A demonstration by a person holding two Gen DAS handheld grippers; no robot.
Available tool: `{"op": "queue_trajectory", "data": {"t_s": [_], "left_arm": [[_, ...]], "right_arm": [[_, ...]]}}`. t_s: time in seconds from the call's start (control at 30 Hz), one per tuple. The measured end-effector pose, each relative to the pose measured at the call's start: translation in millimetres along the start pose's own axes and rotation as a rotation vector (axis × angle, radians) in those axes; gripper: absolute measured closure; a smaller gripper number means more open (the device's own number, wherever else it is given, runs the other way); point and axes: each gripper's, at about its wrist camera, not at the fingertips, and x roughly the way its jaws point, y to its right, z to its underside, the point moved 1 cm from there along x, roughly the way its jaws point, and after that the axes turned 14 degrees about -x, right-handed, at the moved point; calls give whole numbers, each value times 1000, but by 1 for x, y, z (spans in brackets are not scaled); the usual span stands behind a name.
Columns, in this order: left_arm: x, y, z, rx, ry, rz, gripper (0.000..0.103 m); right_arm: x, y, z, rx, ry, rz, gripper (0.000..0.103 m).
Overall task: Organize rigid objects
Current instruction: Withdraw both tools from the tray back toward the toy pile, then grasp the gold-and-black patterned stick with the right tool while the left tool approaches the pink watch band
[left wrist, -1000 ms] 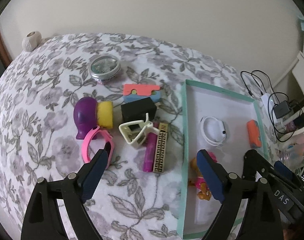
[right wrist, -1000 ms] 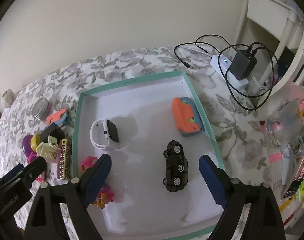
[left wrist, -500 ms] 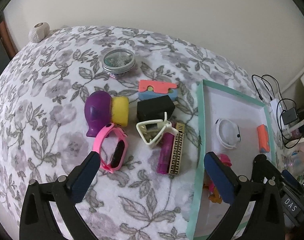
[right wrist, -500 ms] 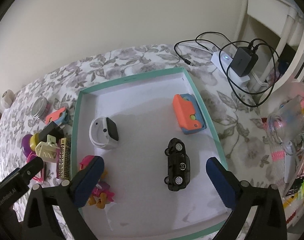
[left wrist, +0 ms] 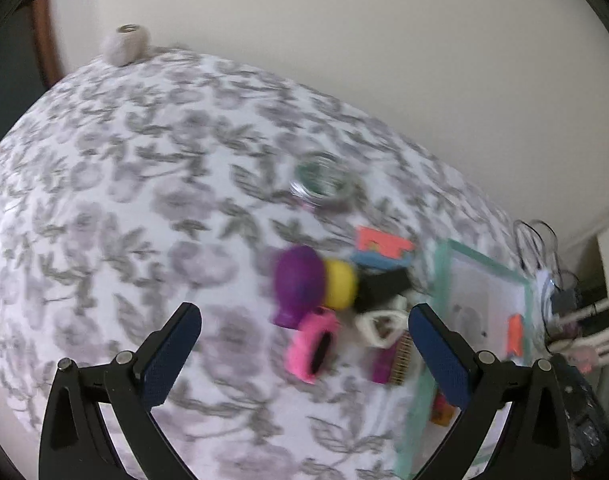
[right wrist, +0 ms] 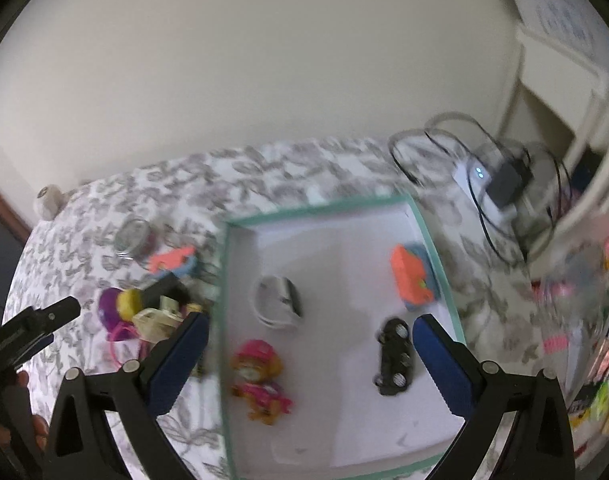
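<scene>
A teal-rimmed white tray (right wrist: 336,204) holds a white watch (right wrist: 278,306), an orange and blue case (right wrist: 412,278), a black toy car (right wrist: 394,356) and a pink toy figure (right wrist: 260,378). My right gripper (right wrist: 304,360) hangs open above the tray, empty. Left of the tray lies a pile: a purple and yellow toy (left wrist: 304,284), a pink watch (left wrist: 312,344), a cream clip (left wrist: 378,326), a black block (left wrist: 382,284), a gold comb (left wrist: 401,360) and a coral and blue piece (left wrist: 380,246). My left gripper (left wrist: 304,360) is open and empty above the cloth near the pile.
The floral cloth (left wrist: 124,208) stretches wide to the left. A round tin (left wrist: 322,182) lies beyond the pile and a yarn ball (left wrist: 124,44) sits at the far corner. A charger with cables (right wrist: 500,180) and a clear jar (right wrist: 580,280) stand right of the tray.
Both grippers opened slightly wider. The left gripper swung left, so the pile and tray slid to the right of its view. The right gripper rose, and the tray looks smaller and farther.
</scene>
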Motion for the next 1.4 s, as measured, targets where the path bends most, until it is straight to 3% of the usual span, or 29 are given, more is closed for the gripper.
{"op": "queue_trajectory", "data": {"t_s": [0.3,0.7,0.9,1.07,1.13,1.2,1.4], "left_arm": [[-8,-47,-28,-85,21,-43,0],[15,-50,-24,-93,-48,-69,0],[26,-48,-18,-101,-83,-80,0],[34,-43,-11,-95,-110,-81,0],[35,-41,-9,-89,-109,-86,0],[38,-40,-7,-89,-120,-83,0],[46,-36,0,-101,-155,-59,0]], "right_arm": [[-4,-55,-33,-77,47,-65,0],[40,-101,-36,-123,-17,-118,2],[62,-105,-25,-121,-65,-138,15],[75,-105,-14,-117,-104,-173,34],[77,-104,-11,-118,-112,-175,50],[80,-102,-8,-119,-124,-174,57],[88,-108,-3,-133,-143,-195,67]]}}
